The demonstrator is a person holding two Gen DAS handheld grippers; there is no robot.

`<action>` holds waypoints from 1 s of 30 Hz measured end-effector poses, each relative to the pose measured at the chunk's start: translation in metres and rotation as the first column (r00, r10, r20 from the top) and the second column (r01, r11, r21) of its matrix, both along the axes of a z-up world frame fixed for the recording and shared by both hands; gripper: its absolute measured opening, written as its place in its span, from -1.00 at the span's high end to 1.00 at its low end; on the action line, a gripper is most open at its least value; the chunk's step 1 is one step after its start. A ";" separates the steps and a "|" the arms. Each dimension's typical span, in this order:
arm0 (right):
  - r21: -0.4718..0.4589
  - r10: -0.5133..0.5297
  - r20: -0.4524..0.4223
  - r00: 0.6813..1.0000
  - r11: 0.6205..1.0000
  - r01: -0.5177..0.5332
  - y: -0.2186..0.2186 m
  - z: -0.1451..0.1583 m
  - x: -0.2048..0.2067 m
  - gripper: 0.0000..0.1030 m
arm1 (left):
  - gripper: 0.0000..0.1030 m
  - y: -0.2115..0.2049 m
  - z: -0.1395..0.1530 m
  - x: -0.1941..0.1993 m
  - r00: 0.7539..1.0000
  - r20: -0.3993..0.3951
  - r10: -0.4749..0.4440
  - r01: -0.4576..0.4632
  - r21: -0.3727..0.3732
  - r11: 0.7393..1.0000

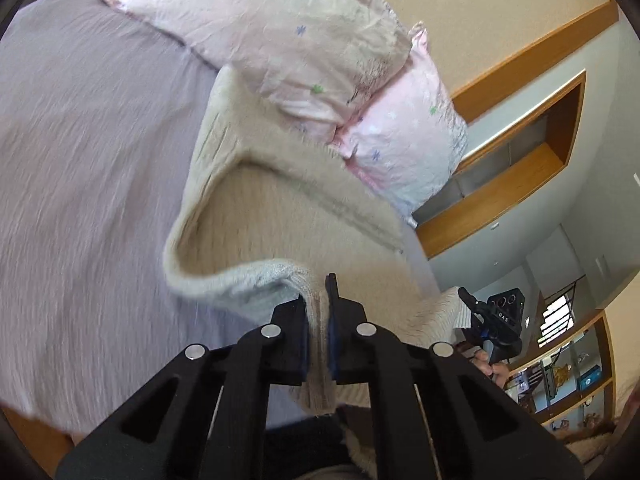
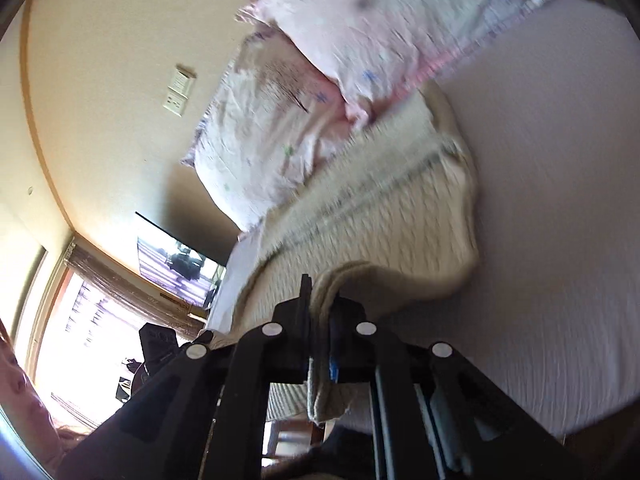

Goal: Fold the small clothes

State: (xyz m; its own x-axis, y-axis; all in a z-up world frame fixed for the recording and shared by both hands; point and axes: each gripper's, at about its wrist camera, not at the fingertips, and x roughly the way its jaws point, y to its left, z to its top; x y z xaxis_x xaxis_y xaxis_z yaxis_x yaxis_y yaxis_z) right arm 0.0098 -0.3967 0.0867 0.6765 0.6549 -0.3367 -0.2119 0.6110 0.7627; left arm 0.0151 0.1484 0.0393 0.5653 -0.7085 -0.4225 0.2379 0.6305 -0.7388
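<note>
A cream knitted sweater (image 1: 280, 216) lies partly on the lilac bed sheet (image 1: 88, 152), its near edge lifted. My left gripper (image 1: 318, 300) is shut on a fold of the sweater's edge, which hangs down between the fingers. My right gripper (image 2: 322, 304) is shut on another part of the same sweater (image 2: 380, 216), with the hem pinched between its fingers. In the left wrist view the right gripper (image 1: 470, 306) shows at the sweater's right corner, held by a hand. The sweater stretches between both grippers above the bed.
Two pink pillows with small flower prints (image 1: 304, 40) lie at the head of the bed, touching the sweater's far edge. A wooden wall niche (image 1: 512, 160) and shelves (image 1: 568, 368) are to the right. A window (image 2: 80, 312) and wall screen (image 2: 176, 260) are to the left.
</note>
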 end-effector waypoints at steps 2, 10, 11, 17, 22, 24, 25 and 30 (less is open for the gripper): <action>0.011 -0.050 0.058 0.997 0.999 0.050 -0.001 0.020 0.051 0.87 | 0.88 0.006 0.017 0.047 0.997 0.028 0.077 -0.075 -0.041 0.996; -0.068 -0.402 -0.305 0.863 0.913 0.401 -0.014 -0.048 0.219 0.66 | 0.88 -0.007 -0.024 0.230 0.934 -0.237 0.267 -0.276 -0.006 0.961; -0.065 -0.426 -0.319 0.847 0.901 0.429 -0.018 -0.055 0.221 0.56 | 0.88 -0.008 -0.030 0.235 0.927 -0.271 0.260 -0.277 -0.027 0.960; -0.177 -0.605 -0.108 0.789 0.793 0.584 -0.032 -0.027 0.190 -0.86 | -0.65 0.008 0.004 0.218 0.964 -0.148 0.223 -0.231 -0.041 0.972; -0.111 -0.491 -0.052 0.869 0.868 0.484 -0.025 -0.022 0.188 -0.87 | -0.26 0.022 0.001 0.199 0.960 -0.131 0.247 -0.221 0.186 0.957; -0.110 -0.458 -0.047 0.888 0.886 0.451 -0.018 -0.019 0.192 -0.87 | 0.01 0.026 -0.019 0.200 0.949 -0.205 0.238 -0.196 0.206 0.959; -0.110 -0.445 -0.048 0.894 0.892 0.438 -0.016 -0.019 0.193 -0.87 | 0.14 0.027 -0.029 0.200 0.944 -0.235 0.230 -0.186 0.195 0.963; -0.093 -0.415 -0.046 0.909 0.908 0.410 -0.011 -0.017 0.190 -0.87 | 0.49 0.016 -0.050 0.189 0.949 -0.271 0.163 -0.147 0.078 0.986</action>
